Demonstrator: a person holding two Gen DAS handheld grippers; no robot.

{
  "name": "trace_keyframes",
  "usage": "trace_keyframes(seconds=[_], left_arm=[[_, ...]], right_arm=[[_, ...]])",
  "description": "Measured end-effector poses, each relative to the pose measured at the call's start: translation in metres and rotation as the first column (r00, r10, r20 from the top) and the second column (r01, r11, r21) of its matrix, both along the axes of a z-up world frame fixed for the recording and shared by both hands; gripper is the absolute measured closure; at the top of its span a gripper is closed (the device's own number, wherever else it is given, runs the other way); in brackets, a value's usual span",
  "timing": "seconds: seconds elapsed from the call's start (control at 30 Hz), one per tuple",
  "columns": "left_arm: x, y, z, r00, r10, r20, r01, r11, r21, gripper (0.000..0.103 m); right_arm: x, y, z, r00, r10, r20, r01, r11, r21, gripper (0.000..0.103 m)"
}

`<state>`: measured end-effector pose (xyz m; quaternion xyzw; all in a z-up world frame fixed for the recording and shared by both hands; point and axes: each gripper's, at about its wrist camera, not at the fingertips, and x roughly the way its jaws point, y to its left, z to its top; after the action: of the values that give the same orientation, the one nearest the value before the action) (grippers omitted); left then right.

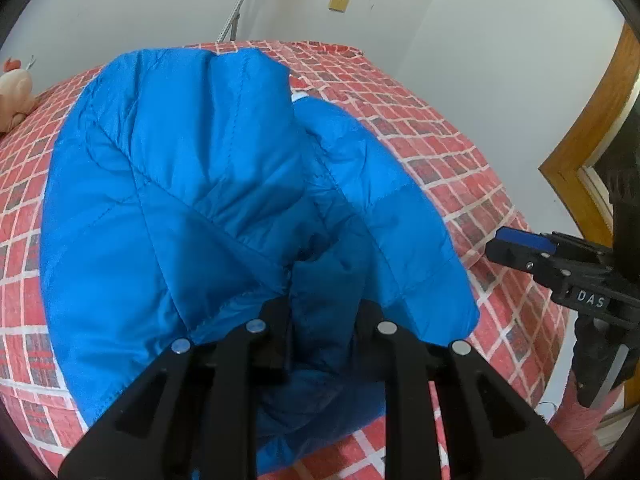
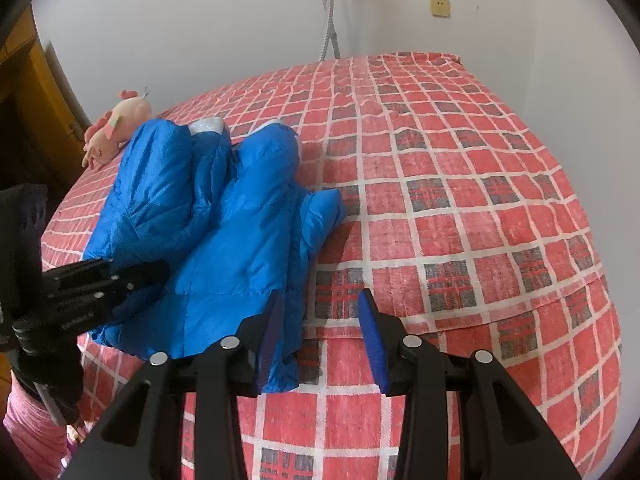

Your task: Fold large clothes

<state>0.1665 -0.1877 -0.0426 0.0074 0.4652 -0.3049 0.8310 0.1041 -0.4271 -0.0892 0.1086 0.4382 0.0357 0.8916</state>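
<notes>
On the plaid bed (image 2: 460, 200), toward its left side, lies the blue jacket (image 2: 208, 220). Left gripper (image 1: 322, 320) pinches its near fabric; right gripper (image 2: 320, 336) gapes beside its hem, gripping nothing.

A home bedroom: bed (image 2: 460, 184) under a red checked cover, pink plush toy (image 2: 114, 130) at its far left corner, plain white walls, wooden door frame (image 1: 592, 128).
</notes>
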Motion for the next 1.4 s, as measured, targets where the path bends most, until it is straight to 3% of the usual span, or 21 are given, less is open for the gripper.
trace_keyframes(seconds=[0.4, 0.6, 0.63, 0.7, 0.77, 0.87, 0.9, 0.97, 1.07, 1.13, 1.23, 1.4], left_arm=[[0.002, -0.001, -0.005, 1.000, 0.010, -0.001, -0.010, 1.000, 0.012, 0.084], [-0.013, 0.005, 0.011, 0.999, 0.013, 0.035, -0.013, 1.000, 0.005, 0.080], [-0.017, 0.010, 0.018, 0.999, 0.009, 0.031, -0.009, 1.000, -0.011, 0.078], [-0.025, 0.020, 0.031, 1.000, -0.010, 0.013, 0.010, 0.998, -0.059, 0.060], [-0.034, 0.036, 0.053, 0.999, -0.049, -0.014, 0.046, 0.987, -0.152, 0.051], [-0.039, 0.063, 0.081, 0.999, -0.047, 0.018, 0.050, 0.972, -0.228, 0.050], [-0.037, 0.076, 0.090, 0.999, -0.017, 0.038, 0.026, 0.971, -0.238, 0.049], [-0.027, 0.097, 0.098, 0.996, 0.064, 0.070, -0.048, 0.975, -0.216, 0.049], [0.000, 0.121, 0.092, 0.975, 0.201, 0.097, -0.190, 0.975, -0.112, 0.049], [0.019, 0.131, 0.079, 0.960, 0.264, 0.091, -0.261, 0.964, -0.049, 0.049], [0.036, 0.138, 0.066, 0.947, 0.307, 0.090, -0.308, 0.951, -0.012, 0.049], [0.048, 0.142, 0.049, 0.941, 0.327, 0.082, -0.327, 0.945, -0.011, 0.049]], right_arm=[[0.005, 0.005, -0.007, 1.000, 0.013, -0.020, -0.012, 1.000, 0.012, 0.063], [0.007, 0.014, 0.006, 1.000, 0.025, -0.001, -0.025, 1.000, -0.009, 0.061], [0.009, 0.015, 0.008, 1.000, 0.027, 0.002, -0.027, 1.000, -0.013, 0.060], [0.013, 0.020, 0.014, 0.999, 0.036, 0.009, -0.036, 0.999, -0.027, 0.058], [0.019, 0.025, 0.018, 0.999, 0.046, 0.012, -0.045, 0.998, -0.033, 0.058], [0.031, 0.032, 0.029, 0.997, 0.077, 0.020, -0.077, 0.997, -0.011, 0.055], [0.035, 0.034, 0.032, 0.996, 0.088, 0.021, -0.088, 0.996, 0.004, 0.049], [0.045, 0.039, 0.040, 0.993, 0.114, 0.022, -0.114, 0.993, 0.028, 0.043], [0.064, 0.057, 0.050, 0.987, 0.159, 0.007, -0.159, 0.987, 0.029, 0.038], [0.080, 0.071, 0.052, 0.979, 0.206, -0.014, -0.204, 0.977, 0.068, 0.027], [0.105, 0.084, 0.049, 0.966, 0.253, -0.048, -0.244, 0.959, 0.142, 0.017], [0.141, 0.101, 0.034, 0.952, 0.275, -0.131, -0.254, 0.954, 0.158, 0.017]])
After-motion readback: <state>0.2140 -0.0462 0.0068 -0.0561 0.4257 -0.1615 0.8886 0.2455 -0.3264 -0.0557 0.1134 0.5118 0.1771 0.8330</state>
